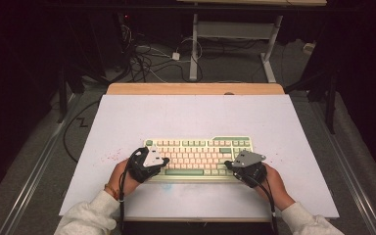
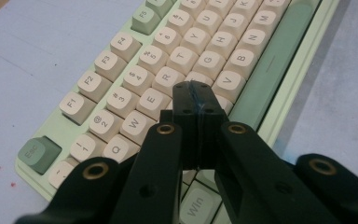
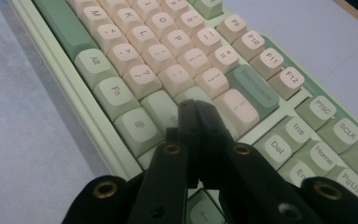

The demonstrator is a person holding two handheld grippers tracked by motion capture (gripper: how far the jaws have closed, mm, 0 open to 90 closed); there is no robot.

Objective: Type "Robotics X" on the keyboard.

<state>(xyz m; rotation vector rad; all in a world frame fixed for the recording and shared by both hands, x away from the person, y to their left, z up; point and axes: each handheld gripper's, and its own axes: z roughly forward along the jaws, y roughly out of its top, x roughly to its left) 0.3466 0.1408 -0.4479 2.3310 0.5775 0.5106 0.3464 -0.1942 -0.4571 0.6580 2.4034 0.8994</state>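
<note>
We see the table (image 1: 127,112), then the green-and-cream mechanical keyboard (image 2: 121,93) right under both tools. Left gripper (image 2: 196,100) clenched, empty, tips beside V; right gripper (image 3: 198,119) clenched by Shift. We'd press straight down, one key.

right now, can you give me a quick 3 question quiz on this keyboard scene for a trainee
1. True or false: both grippers have their jaws pressed together with nothing held.
2. Multiple choice: the left gripper has its tips over which area of the keyboard? A) function row B) letter keys near the spacebar C) arrow keys
3. Fill in: in the right gripper view, the green key just beyond the tips of the right gripper reads ____.

Key: 1 true; 2 B; 3 Backspace
</note>
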